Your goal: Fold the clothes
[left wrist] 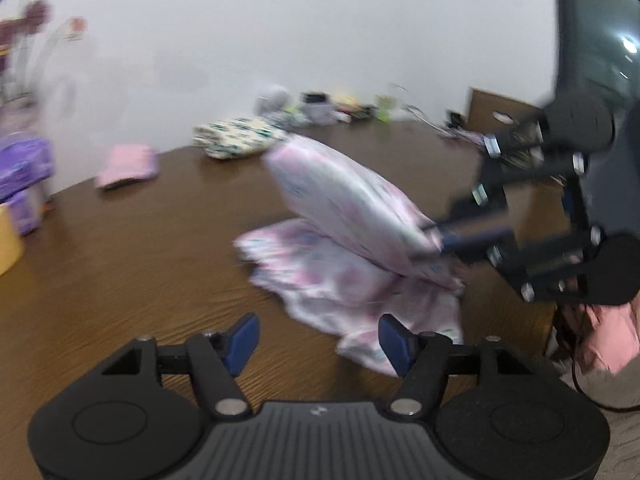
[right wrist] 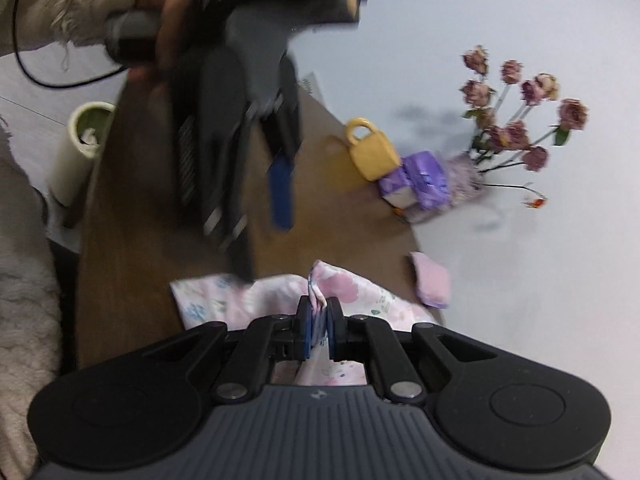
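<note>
The pink floral garment (left wrist: 352, 240) lies partly on the brown table (left wrist: 140, 260), one fold lifted where your right gripper (right wrist: 319, 320) pinches its edge, while your left gripper (left wrist: 318, 340) hovers beside it, jaws spread and empty.

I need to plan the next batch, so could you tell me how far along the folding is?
Done: a small pink folded piece and a patterned bundle lie on the table. In hand: the right gripper is shut on the floral garment, lifting one flap; the left gripper is open, holding nothing. Left: lay the flap down and finish folding.
</note>
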